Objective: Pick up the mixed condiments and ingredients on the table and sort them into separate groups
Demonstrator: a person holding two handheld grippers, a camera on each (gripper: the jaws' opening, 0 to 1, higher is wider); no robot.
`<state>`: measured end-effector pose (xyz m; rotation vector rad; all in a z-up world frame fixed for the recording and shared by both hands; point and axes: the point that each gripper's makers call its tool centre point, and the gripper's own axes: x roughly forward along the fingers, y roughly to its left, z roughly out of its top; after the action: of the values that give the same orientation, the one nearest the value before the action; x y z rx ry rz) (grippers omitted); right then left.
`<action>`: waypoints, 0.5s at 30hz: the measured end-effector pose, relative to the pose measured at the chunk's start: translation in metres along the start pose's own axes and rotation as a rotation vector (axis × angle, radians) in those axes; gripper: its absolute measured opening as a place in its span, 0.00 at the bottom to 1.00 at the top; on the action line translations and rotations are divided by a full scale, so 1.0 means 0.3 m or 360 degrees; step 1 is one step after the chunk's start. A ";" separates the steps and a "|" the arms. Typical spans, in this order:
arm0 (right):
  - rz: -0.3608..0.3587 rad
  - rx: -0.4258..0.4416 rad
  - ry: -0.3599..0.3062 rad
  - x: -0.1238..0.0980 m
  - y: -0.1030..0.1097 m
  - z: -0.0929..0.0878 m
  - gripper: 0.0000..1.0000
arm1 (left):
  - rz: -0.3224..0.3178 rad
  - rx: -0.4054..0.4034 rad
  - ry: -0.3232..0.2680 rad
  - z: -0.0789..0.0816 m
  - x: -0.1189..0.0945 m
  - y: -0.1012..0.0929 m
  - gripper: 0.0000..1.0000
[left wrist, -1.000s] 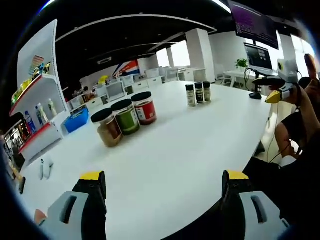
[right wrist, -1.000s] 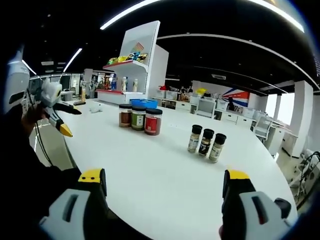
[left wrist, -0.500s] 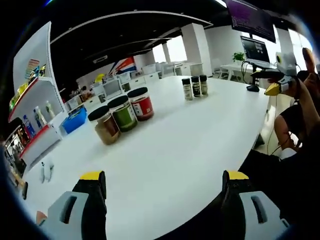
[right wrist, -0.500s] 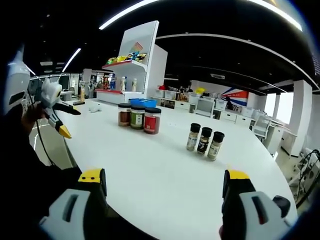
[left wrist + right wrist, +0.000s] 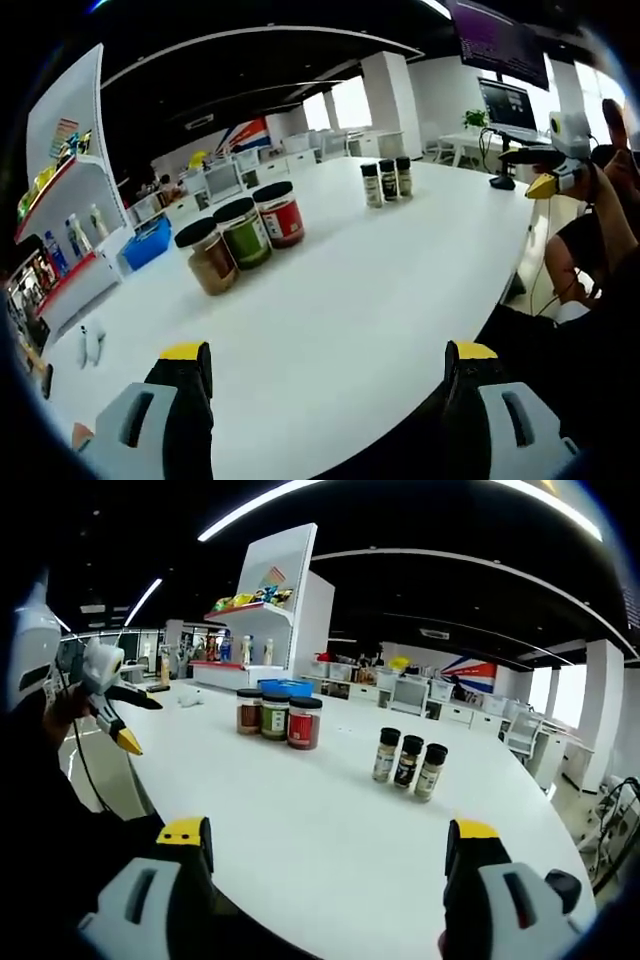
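Jars [image 5: 243,236], three, in row on white counter [image 5: 340,320], far left in left gripper view. Spice bottles [image 5: 409,762], three, grouped well apart, further right; labels too small to read. Left hand-held gripper [image 5: 325,385] spread wide, empty. Right hand-held gripper [image 5: 325,865] likewise, over near counter edge.

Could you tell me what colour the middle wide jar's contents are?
Green, seen best in the left gripper view: middle wide jar.
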<state>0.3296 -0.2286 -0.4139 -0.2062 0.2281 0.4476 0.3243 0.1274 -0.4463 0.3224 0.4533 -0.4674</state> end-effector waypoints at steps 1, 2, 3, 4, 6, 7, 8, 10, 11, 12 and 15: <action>-0.0002 -0.0001 0.0001 0.000 -0.001 -0.001 0.94 | -0.0007 0.0004 0.0007 -0.003 0.001 -0.006 0.95; -0.0002 -0.0001 0.0002 0.000 -0.001 -0.002 0.93 | -0.0010 0.0007 0.0008 -0.004 0.002 -0.008 0.95; 0.0000 -0.0001 0.0002 0.001 0.000 -0.001 0.93 | -0.0012 0.0007 0.0008 -0.003 0.001 -0.009 0.95; 0.0003 -0.0002 0.0002 0.001 0.002 -0.001 0.93 | -0.0015 0.0006 0.0008 -0.003 0.001 -0.009 0.95; 0.0007 -0.0007 0.0002 0.001 0.003 0.000 0.93 | -0.0014 0.0006 0.0002 0.002 -0.002 -0.007 0.95; 0.0007 -0.0009 0.0002 0.001 0.003 0.000 0.93 | -0.0012 0.0010 -0.0002 0.005 -0.003 -0.006 0.95; 0.0007 -0.0009 0.0003 0.002 0.003 0.000 0.93 | -0.0013 0.0016 -0.0005 0.006 -0.004 -0.007 0.95; 0.0003 -0.0007 0.0004 0.002 0.000 -0.001 0.93 | -0.0022 0.0032 0.0013 -0.001 -0.003 -0.013 0.95; 0.0002 -0.0007 0.0004 0.002 -0.002 -0.002 0.93 | -0.0023 0.0035 0.0016 -0.003 -0.003 -0.014 0.95; 0.0000 -0.0007 0.0005 0.002 -0.003 -0.002 0.93 | -0.0024 0.0037 0.0017 -0.005 -0.003 -0.014 0.95; 0.0005 -0.0009 0.0006 0.001 -0.001 -0.003 0.93 | -0.0027 0.0032 0.0017 -0.005 -0.004 -0.016 0.95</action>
<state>0.3298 -0.2289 -0.4150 -0.2122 0.2311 0.4512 0.3206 0.1244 -0.4480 0.3408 0.4622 -0.4873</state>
